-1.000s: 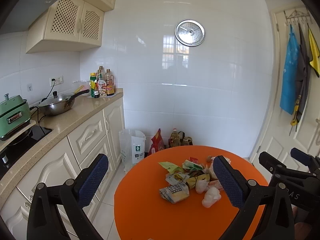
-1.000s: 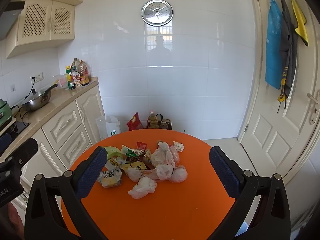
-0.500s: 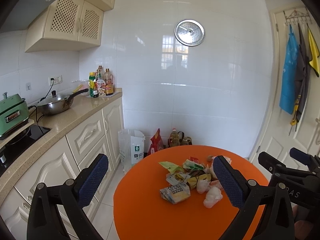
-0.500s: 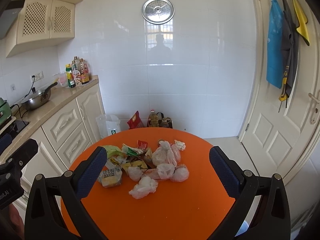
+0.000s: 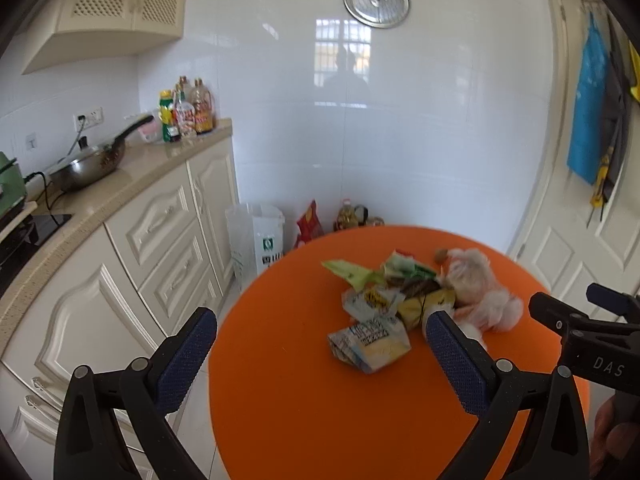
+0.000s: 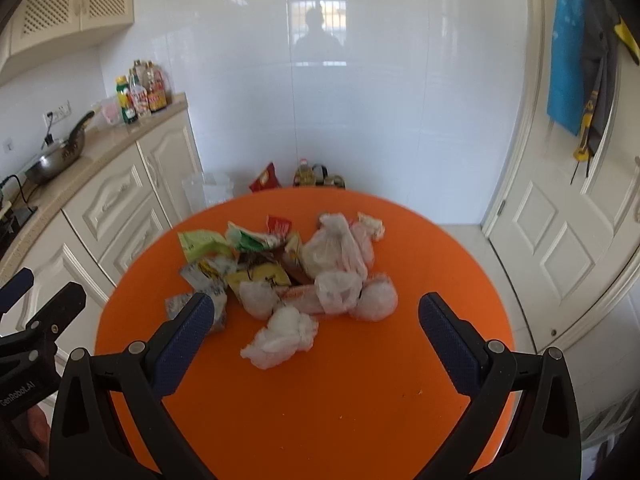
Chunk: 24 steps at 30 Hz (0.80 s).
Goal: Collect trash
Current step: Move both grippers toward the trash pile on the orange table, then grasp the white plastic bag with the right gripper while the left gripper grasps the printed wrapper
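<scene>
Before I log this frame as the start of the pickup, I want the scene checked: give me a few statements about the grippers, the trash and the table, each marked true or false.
1. Both grippers are open and hold nothing. True: the left gripper and the right gripper have their jaws spread wide, with nothing between them.
2. The trash pile lies on a blue square table. False: the table is round and orange.
3. A crumpled white plastic wad is the piece nearest the right gripper. True.
4. The trash has already gone into the white bag on the floor. False: the pile is on the table; the bag stands beside the cabinets.
5. A pan sits on the counter. True.
</scene>
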Motion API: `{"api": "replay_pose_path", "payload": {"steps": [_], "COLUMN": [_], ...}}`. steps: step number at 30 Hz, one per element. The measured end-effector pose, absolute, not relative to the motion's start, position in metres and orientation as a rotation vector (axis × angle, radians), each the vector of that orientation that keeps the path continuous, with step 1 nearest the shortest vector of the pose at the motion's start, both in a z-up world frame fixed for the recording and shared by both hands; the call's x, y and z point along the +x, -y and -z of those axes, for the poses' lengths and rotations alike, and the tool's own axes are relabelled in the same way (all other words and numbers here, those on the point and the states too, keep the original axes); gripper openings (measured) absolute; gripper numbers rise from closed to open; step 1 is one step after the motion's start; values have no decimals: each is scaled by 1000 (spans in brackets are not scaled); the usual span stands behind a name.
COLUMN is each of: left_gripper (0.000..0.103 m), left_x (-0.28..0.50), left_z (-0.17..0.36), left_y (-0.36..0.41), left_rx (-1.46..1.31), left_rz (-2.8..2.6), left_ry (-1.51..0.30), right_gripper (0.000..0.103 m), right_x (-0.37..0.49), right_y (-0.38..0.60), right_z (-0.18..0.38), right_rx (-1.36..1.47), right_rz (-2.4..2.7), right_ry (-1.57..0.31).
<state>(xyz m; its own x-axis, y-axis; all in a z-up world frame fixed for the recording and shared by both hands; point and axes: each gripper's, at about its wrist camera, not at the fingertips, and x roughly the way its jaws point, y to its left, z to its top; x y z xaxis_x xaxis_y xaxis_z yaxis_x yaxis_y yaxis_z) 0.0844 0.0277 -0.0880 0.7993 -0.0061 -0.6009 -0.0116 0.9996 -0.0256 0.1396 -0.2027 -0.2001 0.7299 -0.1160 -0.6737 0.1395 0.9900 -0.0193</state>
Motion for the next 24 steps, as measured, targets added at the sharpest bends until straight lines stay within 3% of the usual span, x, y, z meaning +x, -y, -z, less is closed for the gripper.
{"api": "replay_pose_path", "payload": {"steps": [14,16,19,20,24], "left_gripper": [102,102,102,102,102], "left_x": [193,203,209,212,221], "left_z": [172,177,182,184,193], "left_y": [-7,-6,-5,-4,3], "left_rx": [26,26,26,28,34], "left_rz": [61,62,68,69,91], "left_ry": [-816,-825,-835,-837,-848], "right_gripper": [91,85,69,59,51], "right_x": [188,197,205,206,202], "right_y": [211,209,210,209,211], "right_z": [290,299,312,314,315], "right_rx": [115,123,145,150,146], "right_rz": [68,48,13,-2,-31], "right_ry": [-967,-991,-1016,-1015,-1003]}}
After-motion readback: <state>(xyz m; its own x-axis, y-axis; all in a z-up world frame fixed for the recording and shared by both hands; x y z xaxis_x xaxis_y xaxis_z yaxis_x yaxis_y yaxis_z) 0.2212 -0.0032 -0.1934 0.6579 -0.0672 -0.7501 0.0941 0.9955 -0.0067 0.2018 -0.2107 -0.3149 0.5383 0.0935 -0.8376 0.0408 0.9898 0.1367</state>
